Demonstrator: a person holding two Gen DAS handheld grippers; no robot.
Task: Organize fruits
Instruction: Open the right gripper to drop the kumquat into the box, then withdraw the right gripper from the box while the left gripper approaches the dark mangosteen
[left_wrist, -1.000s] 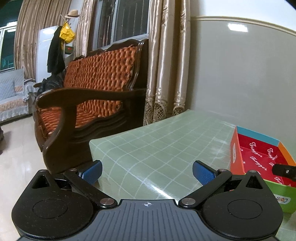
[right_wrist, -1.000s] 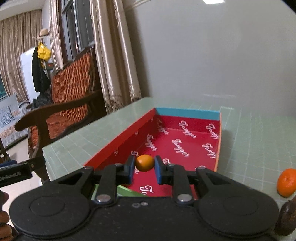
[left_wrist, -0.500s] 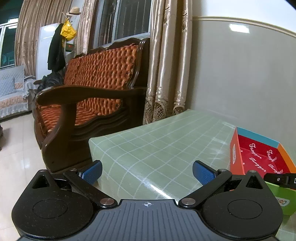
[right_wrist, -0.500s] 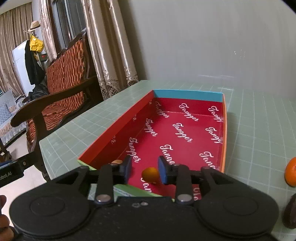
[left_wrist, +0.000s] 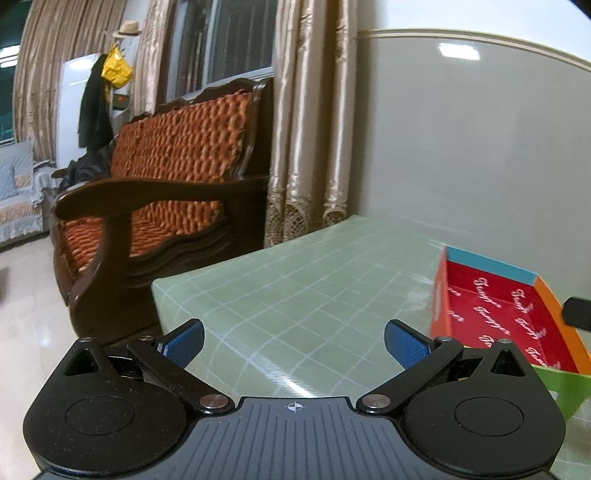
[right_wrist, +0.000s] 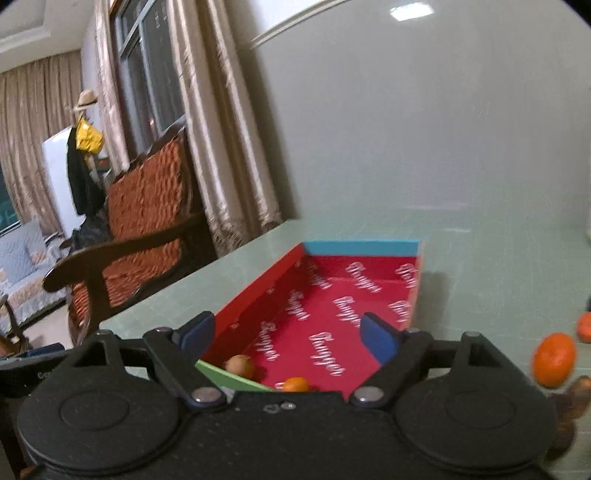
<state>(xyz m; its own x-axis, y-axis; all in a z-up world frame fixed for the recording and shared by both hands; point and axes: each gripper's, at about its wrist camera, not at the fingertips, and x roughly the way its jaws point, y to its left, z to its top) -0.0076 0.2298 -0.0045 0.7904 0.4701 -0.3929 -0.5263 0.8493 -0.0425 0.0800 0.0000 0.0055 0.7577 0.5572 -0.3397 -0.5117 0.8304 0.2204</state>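
Right claw (right_wrist: 286, 338): jaws just opened wide, nothing gripped; the small orange fruit (right_wrist: 294, 384) is seen below them on the box (right_wrist: 360, 248) floor, evidently released for storing.
Second fruit: a tan one (right_wrist: 240, 365) lies at 10 o'clock of the orange one, against the near green wall.
Left claw (left_wrist: 293, 338): spread wide, empty, kept over bare table (left_wrist: 295, 280), clear of the box at 3 o'clock.
Remaining: tangerine (right_wrist: 554, 359) outside the box, at 3 o'clock, judged next.

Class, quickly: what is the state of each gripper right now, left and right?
Left gripper: open, nothing between its jaws.
Right gripper: open, jaws just opened; the small orange fruit lies free in the red box.
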